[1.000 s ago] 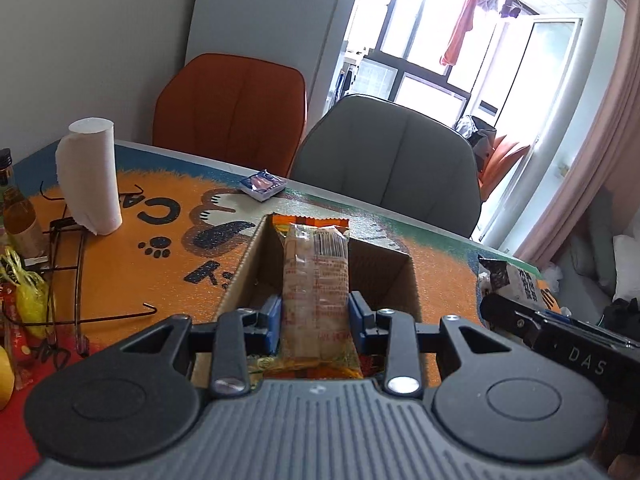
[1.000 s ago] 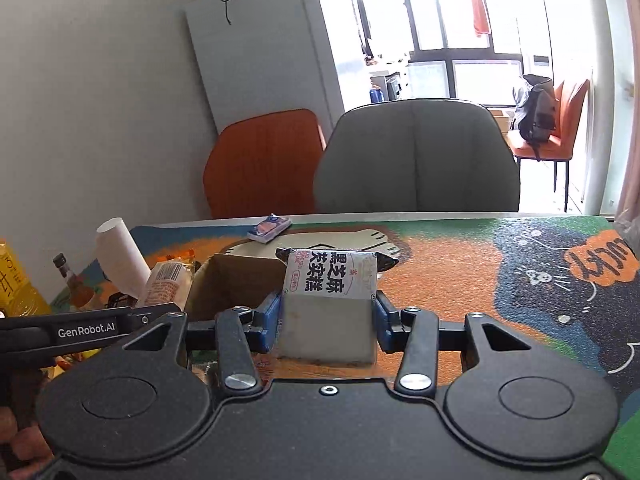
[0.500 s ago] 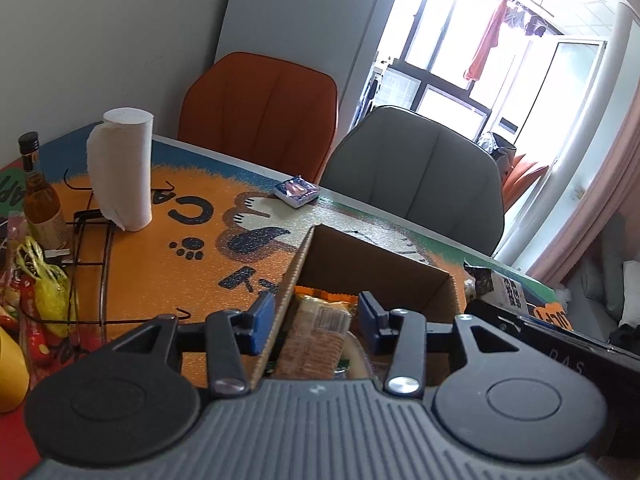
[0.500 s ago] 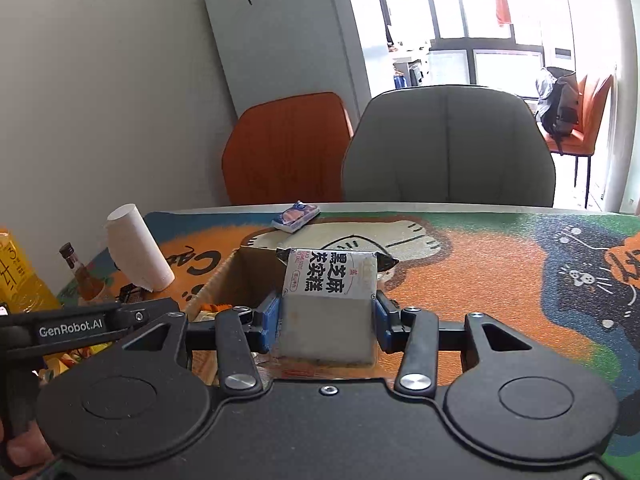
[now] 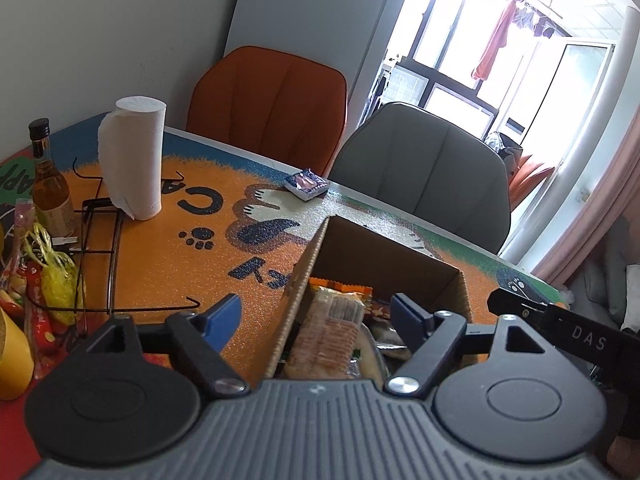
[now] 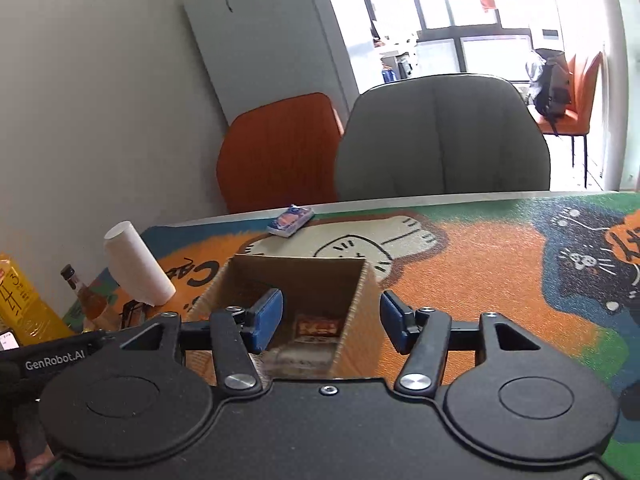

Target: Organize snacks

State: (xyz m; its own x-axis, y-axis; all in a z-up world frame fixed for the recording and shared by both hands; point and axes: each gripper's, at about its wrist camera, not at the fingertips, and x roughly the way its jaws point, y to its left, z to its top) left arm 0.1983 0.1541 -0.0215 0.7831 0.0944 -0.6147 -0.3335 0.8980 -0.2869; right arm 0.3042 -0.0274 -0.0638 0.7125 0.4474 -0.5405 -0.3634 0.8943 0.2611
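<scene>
Both tongs hang over the open cardboard box point(image 5: 384, 264) on the table point(image 5: 168, 256), and neither grips anything. The left tongs point(image 5: 316, 316) are opening, their blue pads well apart; one pad stands outside the box's left wall, the other above the inside. The cracker pack point(image 5: 332, 332) lies in the box below them, touched by neither pad, on top of other wrappers. The right tongs point(image 6: 330, 322) are opening too, straddling the box's right wall, with nothing between the pads; a small red-labelled pack point(image 6: 318, 326) lies on the box floor beneath.

More snacks point(image 5: 44, 292) sit in a loose heap at the table's left edge, beside a bottle point(image 5: 50, 184) and a paper roll point(image 5: 134, 160). A small blue packet point(image 5: 306, 185) lies alone near the far edge.

These packs look light, with thin crinkly film that is likely slippery, and crackers inside would probably break under a hard squeeze. Across the short width at mid-length seems the safest hold, with gentle pressure; the sealed end fins would likely slip out.
</scene>
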